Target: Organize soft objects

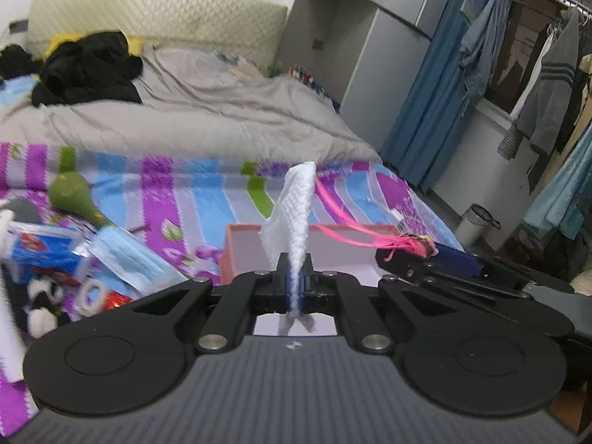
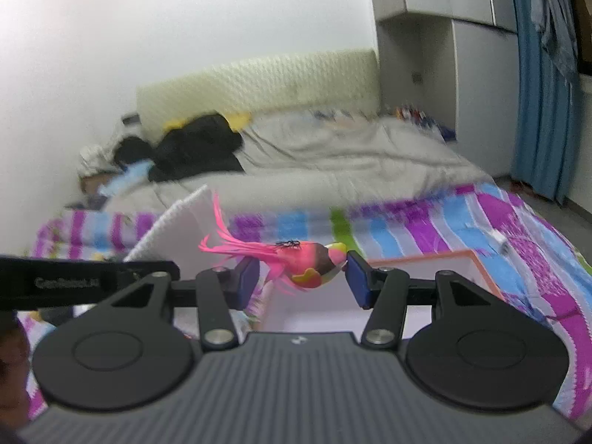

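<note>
Left hand-held gripper (image 1: 295, 284) pinching white cloth (image 1: 292, 209) over pink box (image 1: 236, 255), right hand-held gripper (image 2: 301, 277) spread around feathered toy bird (image 2: 303, 264), contact unclear, bed (image 1: 207, 192) blurred.

Both grippers (image 1: 295, 281) (image 2: 301, 281) alike — black linkages, silver screws, blue pads, ribbed grey housing.

Motion blurred the striped bedsheet (image 2: 425, 222). The left gripper (image 1: 295, 281) hid the pink box's (image 1: 236, 251) near wall; a white object (image 1: 9, 329) was cropped.
</note>
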`<state>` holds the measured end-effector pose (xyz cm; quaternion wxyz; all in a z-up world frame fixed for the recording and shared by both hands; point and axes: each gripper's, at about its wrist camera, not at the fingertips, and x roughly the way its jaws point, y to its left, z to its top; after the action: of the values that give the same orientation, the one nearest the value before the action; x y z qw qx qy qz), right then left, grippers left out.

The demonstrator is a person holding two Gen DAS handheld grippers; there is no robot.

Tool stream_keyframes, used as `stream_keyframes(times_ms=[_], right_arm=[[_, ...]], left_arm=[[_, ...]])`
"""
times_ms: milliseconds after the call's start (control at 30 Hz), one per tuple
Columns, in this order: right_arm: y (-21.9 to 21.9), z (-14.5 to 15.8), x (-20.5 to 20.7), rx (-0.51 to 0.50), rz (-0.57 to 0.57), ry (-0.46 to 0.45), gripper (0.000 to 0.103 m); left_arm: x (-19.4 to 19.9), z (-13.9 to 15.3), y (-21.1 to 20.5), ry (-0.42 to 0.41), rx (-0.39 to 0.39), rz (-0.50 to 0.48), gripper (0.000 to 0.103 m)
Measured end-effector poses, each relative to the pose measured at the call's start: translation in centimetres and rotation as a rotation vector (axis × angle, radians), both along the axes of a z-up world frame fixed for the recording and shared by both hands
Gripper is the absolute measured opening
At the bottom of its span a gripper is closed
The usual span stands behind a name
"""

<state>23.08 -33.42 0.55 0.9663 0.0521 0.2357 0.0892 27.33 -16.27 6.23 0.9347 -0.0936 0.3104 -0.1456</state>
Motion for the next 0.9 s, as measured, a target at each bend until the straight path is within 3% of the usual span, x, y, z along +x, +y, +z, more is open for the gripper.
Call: stream_keyframes(times_ms=[433,733,833,900], right_arm=[[-5.1,-7.7,5.4,-0.016,-0.086,0.291,0.054],[-6.5,-10.8,5.6,-0.002,-0.091,0.374,0.055],[-6.6,-10.7,5.5,0.005,-0.081,0.377,0.057],[-6.8,-10.4,5.2,0.012,-0.091,0.373,0.065]], left_arm=[[8.0,-8.4,-6.4,0.228,0.071,-0.087,0.005],[9.0,-11.5,-7.6,0.292,0.096,-0.111,0.006],[8.6,-11.6,-7.8,0.29,0.112,-0.121,0.015],[8.2,-11.3,-7.8,0.279,0.112,-0.12,0.03]])
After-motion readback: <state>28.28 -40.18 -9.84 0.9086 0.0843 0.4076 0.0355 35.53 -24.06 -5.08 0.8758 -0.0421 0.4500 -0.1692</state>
